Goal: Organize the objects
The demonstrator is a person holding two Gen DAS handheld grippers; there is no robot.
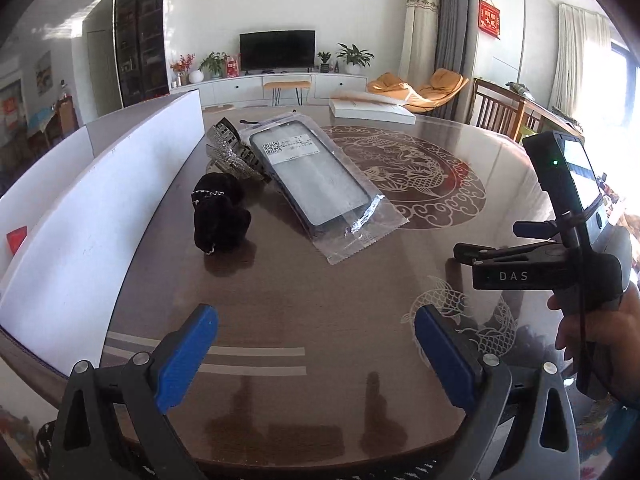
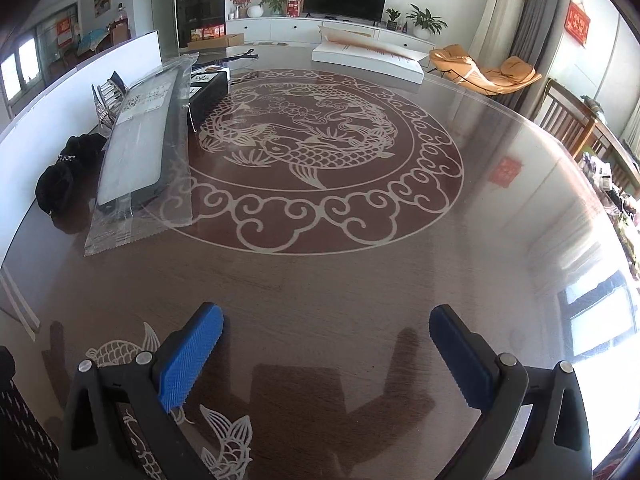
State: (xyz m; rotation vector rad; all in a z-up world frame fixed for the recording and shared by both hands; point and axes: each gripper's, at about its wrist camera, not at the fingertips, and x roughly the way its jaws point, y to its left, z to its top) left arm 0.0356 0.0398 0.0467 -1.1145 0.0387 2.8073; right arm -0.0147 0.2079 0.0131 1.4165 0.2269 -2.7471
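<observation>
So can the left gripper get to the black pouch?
Probably yes. The left gripper is open and empty, and the table between it and the black pouch looks bare. The white box stands just beside the pouch, leaving little room on that side.

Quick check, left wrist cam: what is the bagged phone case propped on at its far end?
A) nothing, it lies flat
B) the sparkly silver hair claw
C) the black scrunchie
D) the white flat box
B: the bagged phone case leans with its far end on the silver hair claw, while the black scrunchie sits apart beside it.
</observation>
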